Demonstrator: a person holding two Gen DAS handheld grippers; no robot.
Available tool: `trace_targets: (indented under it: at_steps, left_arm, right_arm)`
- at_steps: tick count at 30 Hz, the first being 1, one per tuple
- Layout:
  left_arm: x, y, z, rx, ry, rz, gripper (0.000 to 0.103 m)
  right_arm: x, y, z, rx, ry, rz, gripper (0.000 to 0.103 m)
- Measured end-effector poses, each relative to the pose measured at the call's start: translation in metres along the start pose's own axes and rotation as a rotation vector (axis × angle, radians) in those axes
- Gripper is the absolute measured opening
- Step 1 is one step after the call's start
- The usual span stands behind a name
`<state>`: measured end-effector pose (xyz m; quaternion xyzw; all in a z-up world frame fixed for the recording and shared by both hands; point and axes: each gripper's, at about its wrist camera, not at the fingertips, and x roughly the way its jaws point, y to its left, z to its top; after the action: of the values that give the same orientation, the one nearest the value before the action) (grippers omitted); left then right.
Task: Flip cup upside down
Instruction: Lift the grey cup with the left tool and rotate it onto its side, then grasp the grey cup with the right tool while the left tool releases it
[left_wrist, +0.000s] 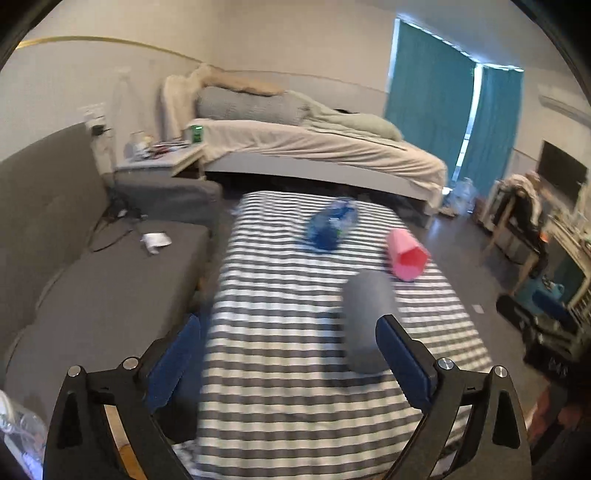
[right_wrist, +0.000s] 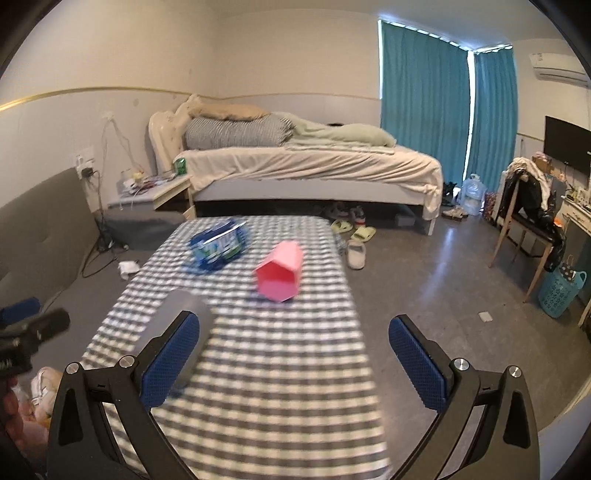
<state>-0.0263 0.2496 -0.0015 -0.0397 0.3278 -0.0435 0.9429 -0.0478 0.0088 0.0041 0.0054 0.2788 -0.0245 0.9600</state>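
**Grey-and-white stripes, a pink cup on its side, nothing gripped yet**

Grey-and-white striped cloth covers the table (right_wrist: 258, 369), the largest thing in both views, and everything relevant lies on it. Nearest is a grey cylinder (left_wrist: 364, 325) lying on its side; farther off, a crumpled blue packet (right_wrist: 218, 248).

The pink cup (right_wrist: 279, 273) lies tipped over toward the table's far right, its faceted mouth facing the cameras, well apart from both tools. The left gripper (left_wrist: 288, 354) is spread wide with nothing between its blue pads; the right gripper (right_wrist: 293, 354) is likewise released and empty.

This looks like the approach stage: no grasp has begun. The next move likely calls for one gripper to reach the cup, close across its walls, then rotate it mouth-down.

Only the right wrist view shows slippers (right_wrist: 352, 230) on the floor; only the left shows the grey sofa (left_wrist: 92, 288) alongside.
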Motion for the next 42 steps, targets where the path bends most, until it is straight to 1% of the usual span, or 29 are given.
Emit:
trace_targets:
  at_steps: [3, 8, 10, 13, 16, 19, 21, 22, 23, 24, 26, 30, 35, 38, 42]
  left_arm:
    - [0.002, 0.016, 0.000, -0.017, -0.022, 0.048, 0.099]
    - [0.008, 0.034, -0.007, -0.004, -0.043, 0.108, 0.099]
    - [0.013, 0.039, -0.010, -0.011, -0.042, 0.117, 0.099]
    - [0.024, 0.045, -0.014, -0.038, -0.029, 0.133, 0.099]
    - [0.030, 0.051, -0.015, -0.071, -0.016, 0.126, 0.099]
    - [0.034, 0.053, -0.015, -0.078, -0.006, 0.133, 0.099]
    - [0.035, 0.053, -0.016, -0.074, -0.005, 0.135, 0.099]
    - [0.036, 0.052, -0.016, -0.074, -0.003, 0.136, 0.099]
    - [0.036, 0.052, -0.017, -0.076, -0.002, 0.134, 0.099]
    - [0.037, 0.050, -0.017, -0.073, 0.000, 0.131, 0.099]
    - [0.040, 0.045, -0.018, -0.056, 0.006, 0.134, 0.099]
    - [0.042, 0.035, -0.018, -0.035, 0.011, 0.130, 0.099]
    - [0.041, 0.020, -0.016, -0.021, 0.010, 0.107, 0.099]
    - [0.043, 0.009, -0.017, -0.002, 0.013, 0.100, 0.099]
    - [0.044, -0.005, -0.017, 0.020, 0.022, 0.090, 0.099]
  right_arm:
    - [0.008, 0.025, -0.009, -0.017, 0.048, 0.034, 0.103]
    - [0.025, 0.071, -0.027, -0.063, 0.113, 0.091, 0.103]
    - [0.033, 0.087, -0.032, -0.086, 0.118, 0.081, 0.103]
    - [0.047, 0.101, -0.040, -0.064, 0.116, 0.056, 0.103]
    - [0.059, 0.109, -0.048, -0.055, 0.132, 0.063, 0.102]
    - [0.070, 0.118, -0.052, -0.066, 0.140, 0.084, 0.097]
    - [0.080, 0.123, -0.054, -0.083, 0.142, 0.073, 0.092]
    - [0.085, 0.125, -0.055, -0.093, 0.139, 0.059, 0.086]
    - [0.091, 0.125, -0.056, -0.098, 0.145, 0.044, 0.078]
    - [0.095, 0.124, -0.056, -0.093, 0.157, 0.052, 0.074]
    - [0.097, 0.118, -0.056, -0.065, 0.167, 0.076, 0.074]
    - [0.088, 0.108, -0.047, -0.054, 0.158, 0.088, 0.074]
    - [0.064, 0.092, -0.030, -0.061, 0.084, 0.093, 0.073]
    - [0.055, 0.082, -0.024, -0.045, 0.064, 0.098, 0.073]
    - [0.056, 0.067, -0.026, -0.012, 0.084, 0.104, 0.072]
